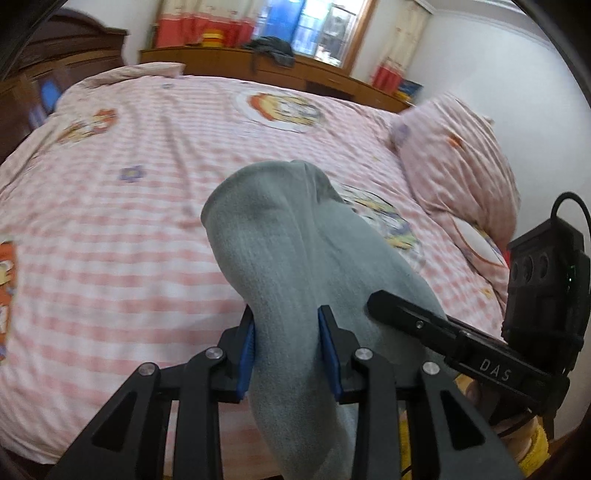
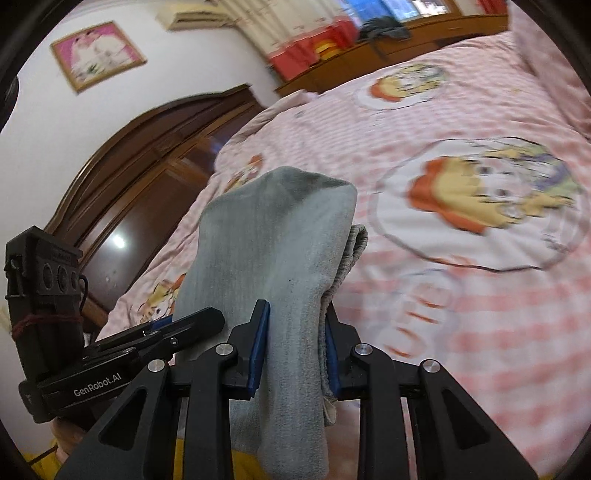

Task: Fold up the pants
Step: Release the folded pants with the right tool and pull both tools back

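We see a bed covered by a pink checked sheet with cartoon prints, and a matching pillow at its right side. Behind the bed runs a low wooden cabinet with dark clothes heaped on it, under a window with red-hemmed curtains. On the white wall we find a framed picture above a dark wooden wardrobe.
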Available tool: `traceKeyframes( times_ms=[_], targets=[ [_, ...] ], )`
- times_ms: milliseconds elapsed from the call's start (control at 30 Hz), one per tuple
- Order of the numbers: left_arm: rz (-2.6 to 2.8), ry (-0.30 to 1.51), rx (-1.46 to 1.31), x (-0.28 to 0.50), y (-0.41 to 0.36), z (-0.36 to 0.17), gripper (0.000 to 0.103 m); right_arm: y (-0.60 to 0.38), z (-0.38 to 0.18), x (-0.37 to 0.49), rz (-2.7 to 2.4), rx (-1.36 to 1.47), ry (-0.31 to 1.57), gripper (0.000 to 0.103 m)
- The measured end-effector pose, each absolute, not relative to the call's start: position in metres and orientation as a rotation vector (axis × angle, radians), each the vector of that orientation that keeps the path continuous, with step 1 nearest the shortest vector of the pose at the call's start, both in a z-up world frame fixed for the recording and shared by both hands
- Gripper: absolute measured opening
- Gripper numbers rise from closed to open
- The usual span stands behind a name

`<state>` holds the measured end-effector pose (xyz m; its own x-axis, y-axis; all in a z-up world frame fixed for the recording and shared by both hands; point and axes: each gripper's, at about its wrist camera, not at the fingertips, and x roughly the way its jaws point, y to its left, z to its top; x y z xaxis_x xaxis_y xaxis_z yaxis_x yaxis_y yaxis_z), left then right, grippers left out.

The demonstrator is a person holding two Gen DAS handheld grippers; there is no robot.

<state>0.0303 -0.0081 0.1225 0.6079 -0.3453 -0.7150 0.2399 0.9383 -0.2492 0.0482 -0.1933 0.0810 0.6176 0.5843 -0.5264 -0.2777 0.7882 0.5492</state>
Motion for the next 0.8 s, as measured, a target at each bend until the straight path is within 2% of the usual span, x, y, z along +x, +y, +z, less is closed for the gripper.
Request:
traceKeyframes(
  times_ms=[200,367,433,500,600,800],
  targets=[
    [-0.282,0.852,-0.181,0.045,0.068,0.105,0.033,-0.125,0.065,0.072,0.556,0.399,0.781,0.028],
    [-0.259,0.9,-0.216,0.063,0.119,0.064,0.033,-0.09,0.026,0.092,0.538,0.388,0.865,0.028],
    [-0.253,0.938,-0.255,0.07,0.129,0.045,0.034,-0.081,0.012,0.095,0.499,0.324,0.883,0.032],
    [-0.246,0.957,-0.295,0.074,0.14,0.027,0.045,-0.08,0.007,0.093,0.488,0.292,0.873,0.035],
    [-0.233,0.939,-0.312,0.069,0.145,0.026,0.054,-0.084,0.01,0.09,0.493,0.289,0.88,0.035],
    [-0.152,0.908,-0.207,0.046,0.128,0.046,0.053,-0.093,0.026,0.067,0.454,0.227,0.855,0.035]
  ],
)
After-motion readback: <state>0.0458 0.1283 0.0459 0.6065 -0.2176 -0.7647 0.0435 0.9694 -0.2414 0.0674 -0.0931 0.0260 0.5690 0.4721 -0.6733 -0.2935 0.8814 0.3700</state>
